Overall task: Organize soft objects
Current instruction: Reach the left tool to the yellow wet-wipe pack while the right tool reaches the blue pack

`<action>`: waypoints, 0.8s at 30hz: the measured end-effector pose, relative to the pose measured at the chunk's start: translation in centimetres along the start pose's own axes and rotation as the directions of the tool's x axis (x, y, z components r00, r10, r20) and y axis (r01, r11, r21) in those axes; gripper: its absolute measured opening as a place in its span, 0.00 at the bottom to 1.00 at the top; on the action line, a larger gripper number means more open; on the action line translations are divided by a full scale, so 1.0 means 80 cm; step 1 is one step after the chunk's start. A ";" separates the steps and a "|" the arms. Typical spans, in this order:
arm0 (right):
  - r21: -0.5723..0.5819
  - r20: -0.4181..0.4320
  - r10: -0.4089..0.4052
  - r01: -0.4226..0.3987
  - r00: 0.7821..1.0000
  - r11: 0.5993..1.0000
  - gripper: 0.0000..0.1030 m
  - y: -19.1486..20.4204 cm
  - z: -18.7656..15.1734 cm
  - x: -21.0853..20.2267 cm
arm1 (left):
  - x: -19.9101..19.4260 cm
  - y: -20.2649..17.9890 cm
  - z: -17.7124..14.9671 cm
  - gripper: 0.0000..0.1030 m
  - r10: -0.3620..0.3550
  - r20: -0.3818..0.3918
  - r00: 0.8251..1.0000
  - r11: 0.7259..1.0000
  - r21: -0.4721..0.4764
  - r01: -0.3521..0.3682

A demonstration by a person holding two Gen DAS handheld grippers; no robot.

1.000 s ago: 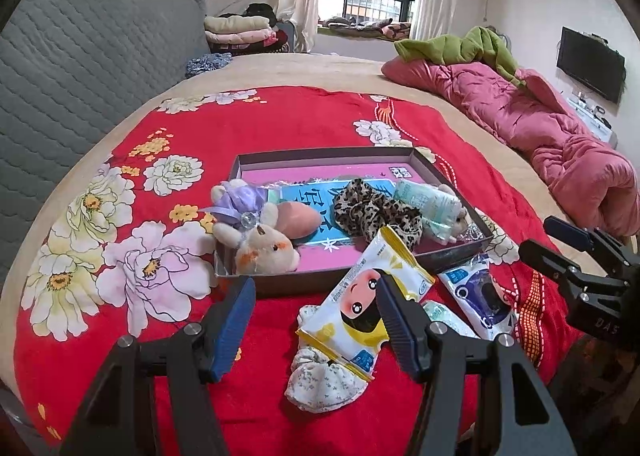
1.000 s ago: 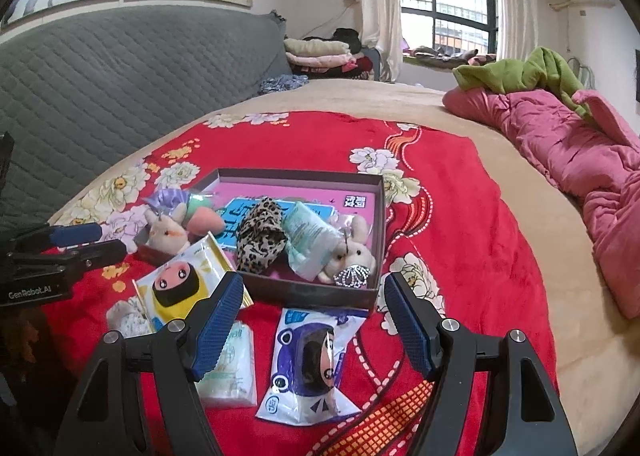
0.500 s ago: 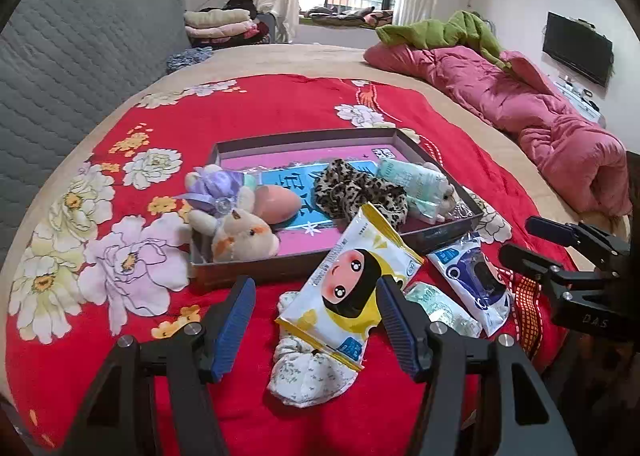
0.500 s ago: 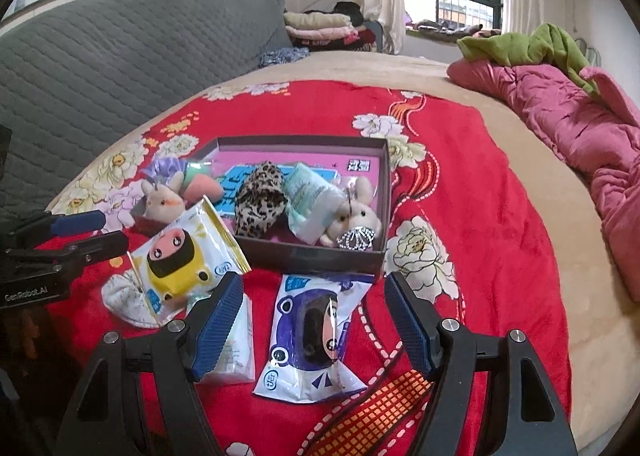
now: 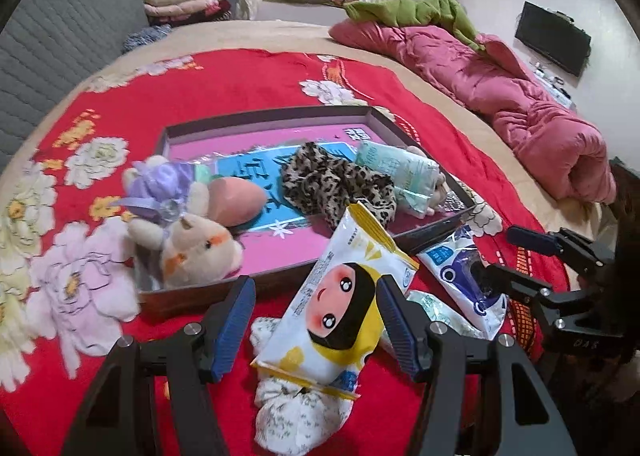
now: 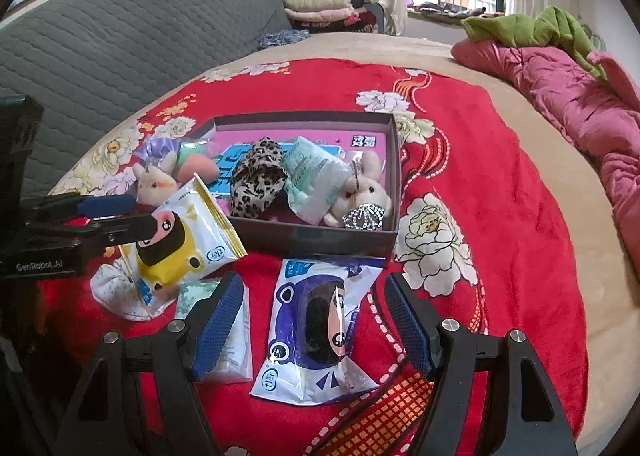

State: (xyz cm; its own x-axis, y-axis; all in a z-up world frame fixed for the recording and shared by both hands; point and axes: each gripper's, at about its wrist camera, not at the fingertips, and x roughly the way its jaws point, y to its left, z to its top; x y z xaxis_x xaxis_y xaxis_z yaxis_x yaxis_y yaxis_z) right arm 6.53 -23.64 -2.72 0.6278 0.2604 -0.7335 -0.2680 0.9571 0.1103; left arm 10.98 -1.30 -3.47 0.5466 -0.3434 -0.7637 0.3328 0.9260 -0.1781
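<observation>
straddling yellow pack (image 5: 340, 312), left gripper (image 5: 316, 324) wide open

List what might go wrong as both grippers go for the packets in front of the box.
1. The yellow packet leans on the box rim and overlaps the white floral cloth; the open left gripper may pinch both.
2. The blue packet looks glossy and could slip from the open right gripper.
3. The grippers sit close together and might collide.
</observation>
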 end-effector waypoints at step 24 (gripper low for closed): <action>0.029 -0.098 0.014 -0.012 0.995 1.000 0.72 -0.001 -0.005 0.041 | 0.029 -0.012 0.015 0.42 -0.159 -0.091 0.983 0.979 0.110 0.169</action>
State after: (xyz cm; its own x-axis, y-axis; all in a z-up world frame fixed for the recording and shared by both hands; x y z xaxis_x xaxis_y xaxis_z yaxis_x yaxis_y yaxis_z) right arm 8.31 -22.89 -5.45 0.5489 0.2604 -0.7943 -0.2541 0.9572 0.1382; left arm 12.84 -3.15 -4.32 0.4146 -0.4706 -0.7789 0.5029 0.8318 -0.2349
